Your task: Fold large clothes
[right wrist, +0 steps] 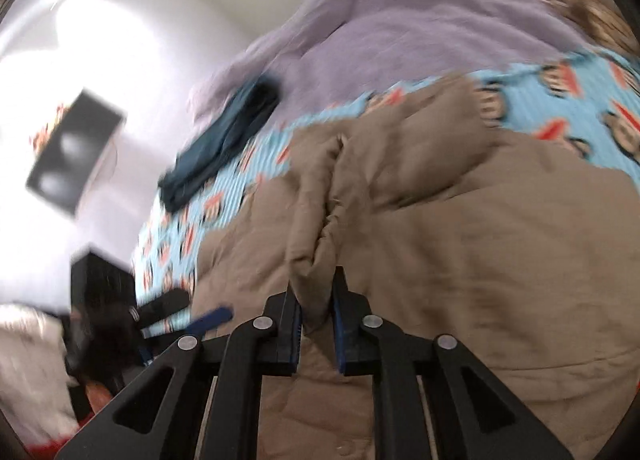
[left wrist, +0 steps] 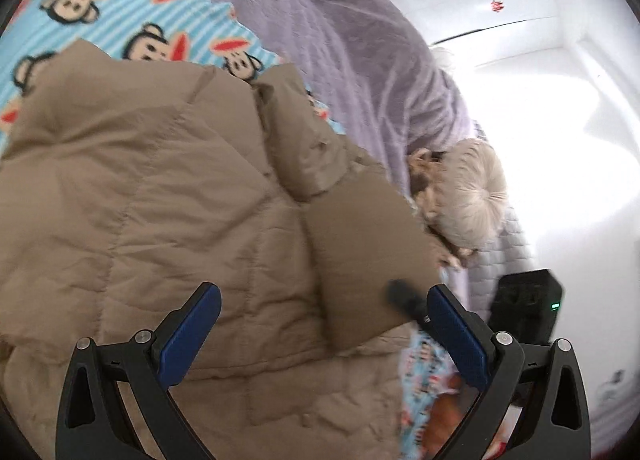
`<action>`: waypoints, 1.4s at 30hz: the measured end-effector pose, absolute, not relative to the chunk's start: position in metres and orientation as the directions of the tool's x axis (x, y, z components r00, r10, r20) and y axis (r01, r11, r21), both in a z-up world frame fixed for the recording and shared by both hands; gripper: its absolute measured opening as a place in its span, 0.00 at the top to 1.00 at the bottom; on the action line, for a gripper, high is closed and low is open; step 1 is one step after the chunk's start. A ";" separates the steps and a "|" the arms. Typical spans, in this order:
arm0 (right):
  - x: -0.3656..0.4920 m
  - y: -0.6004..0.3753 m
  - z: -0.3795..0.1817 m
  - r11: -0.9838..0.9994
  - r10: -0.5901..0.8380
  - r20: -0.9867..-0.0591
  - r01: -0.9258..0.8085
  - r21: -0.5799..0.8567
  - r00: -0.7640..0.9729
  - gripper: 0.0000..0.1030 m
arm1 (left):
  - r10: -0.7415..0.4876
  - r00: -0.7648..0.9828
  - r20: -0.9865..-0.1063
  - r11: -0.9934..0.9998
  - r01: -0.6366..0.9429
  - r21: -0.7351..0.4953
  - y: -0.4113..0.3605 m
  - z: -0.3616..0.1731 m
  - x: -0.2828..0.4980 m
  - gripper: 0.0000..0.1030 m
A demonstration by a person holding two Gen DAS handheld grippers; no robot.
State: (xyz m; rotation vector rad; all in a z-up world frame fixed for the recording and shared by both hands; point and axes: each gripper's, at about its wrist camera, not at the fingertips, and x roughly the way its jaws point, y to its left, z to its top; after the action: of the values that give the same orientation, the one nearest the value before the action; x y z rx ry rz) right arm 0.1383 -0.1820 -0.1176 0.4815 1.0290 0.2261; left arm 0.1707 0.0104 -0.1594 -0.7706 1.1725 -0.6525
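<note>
A tan quilted puffer jacket (left wrist: 160, 180) lies spread on a bed over a blue monkey-print blanket (left wrist: 120, 8). My left gripper (left wrist: 324, 290) hovers open over the jacket's near side, its blue pads wide apart with nothing pinched between them. In the right wrist view the jacket (right wrist: 440, 240) fills the lower right. My right gripper (right wrist: 316, 280) is shut on a bunched fold of the jacket (right wrist: 316, 220), which rises from between its narrow jaws. The left gripper's blue pad (right wrist: 212, 316) shows blurred at the lower left of that view.
A purple quilt (left wrist: 340, 40) is heaped beyond the blanket. A dark teal garment (right wrist: 224, 136) lies on the blanket's far side. A cream round cushion (left wrist: 472, 196) sits at the bed's edge. A black device with a green light (left wrist: 524, 308) stands beside the bed.
</note>
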 end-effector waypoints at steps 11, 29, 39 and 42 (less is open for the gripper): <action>0.083 -0.229 -0.144 0.895 0.304 -0.862 0.190 0.405 0.406 0.29 | -0.804 0.184 -0.566 0.582 0.044 -0.812 -0.020 -0.181 0.184 0.00; 0.045 -0.301 -0.145 0.829 0.207 -0.861 0.385 0.407 0.464 0.29 | -0.684 0.160 -0.712 0.729 0.132 -0.672 -0.038 -0.165 0.186 0.84; 0.038 -0.318 -0.143 0.822 0.159 -0.873 0.427 0.376 0.462 0.29 | -0.533 0.201 -0.822 0.846 0.145 -0.513 0.005 -0.187 0.170 0.84; 0.038 -0.314 -0.149 0.826 0.166 -0.881 0.426 0.370 0.444 0.29 | -0.531 0.203 -0.823 0.848 0.140 -0.512 0.007 -0.189 0.166 0.84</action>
State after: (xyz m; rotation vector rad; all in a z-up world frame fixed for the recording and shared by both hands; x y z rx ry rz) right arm 0.0384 -0.3137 -0.1487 0.6090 1.1173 -0.1739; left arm 0.1661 0.0066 -0.1887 -0.3597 1.2882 -0.4821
